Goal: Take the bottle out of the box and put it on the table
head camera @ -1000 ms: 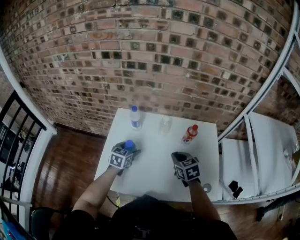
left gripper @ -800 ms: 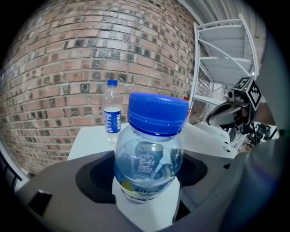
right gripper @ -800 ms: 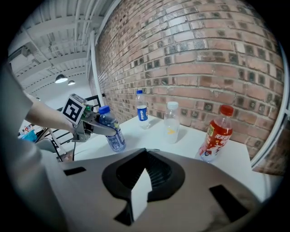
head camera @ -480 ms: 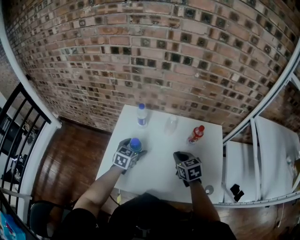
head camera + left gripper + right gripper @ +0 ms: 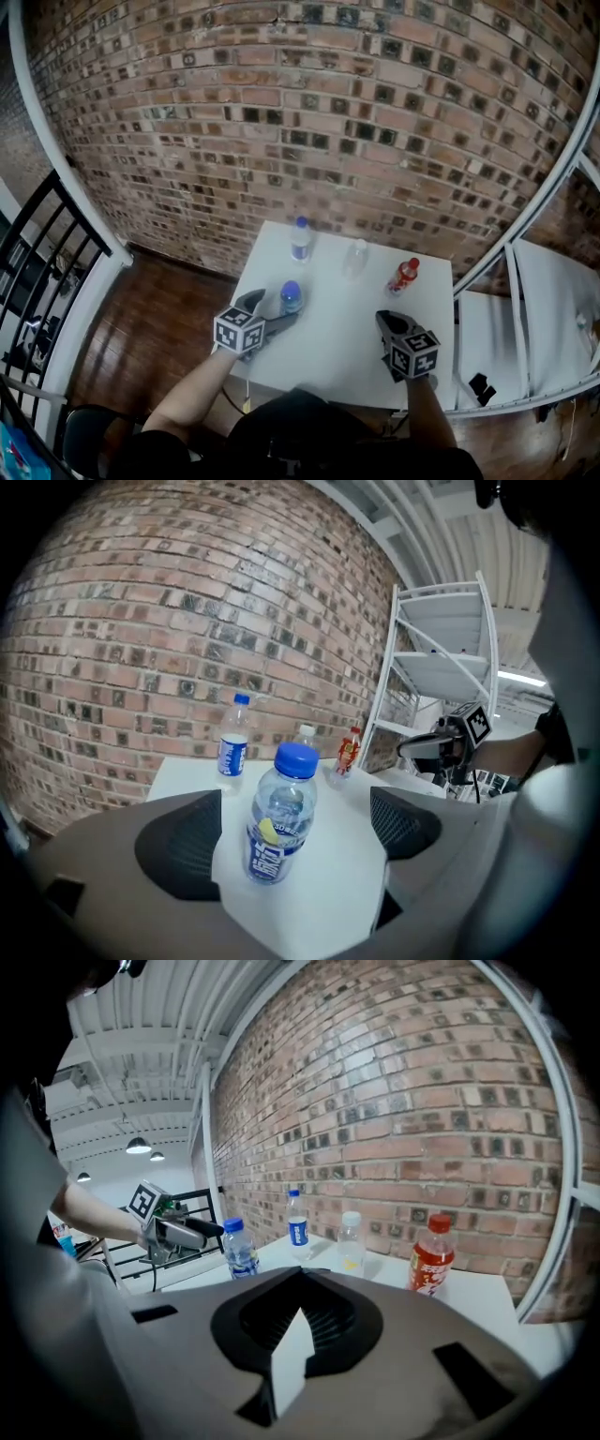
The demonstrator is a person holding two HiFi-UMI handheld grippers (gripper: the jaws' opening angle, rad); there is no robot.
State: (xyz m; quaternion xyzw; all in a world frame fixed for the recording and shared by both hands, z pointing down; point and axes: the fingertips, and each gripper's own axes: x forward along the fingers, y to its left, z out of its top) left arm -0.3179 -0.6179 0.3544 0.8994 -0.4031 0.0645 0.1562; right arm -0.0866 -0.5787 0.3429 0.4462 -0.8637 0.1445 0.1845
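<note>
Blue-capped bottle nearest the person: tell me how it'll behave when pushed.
The bottle stands upright, tall on a narrow base: a high push would probably tip it. Round body: once down, likely rolls. Thin clear plastic may dent.

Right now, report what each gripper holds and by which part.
Nothing is held. The left gripper has jaws that have just been opening; the blue-capped bottle stands on the table between them, untouched. The right gripper is shut on nothing.

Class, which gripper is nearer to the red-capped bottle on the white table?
Right. The right gripper hangs just short of the red-capped bottle; the left gripper is across the table, its fingers having just opened, a blue-capped bottle between them.
</note>
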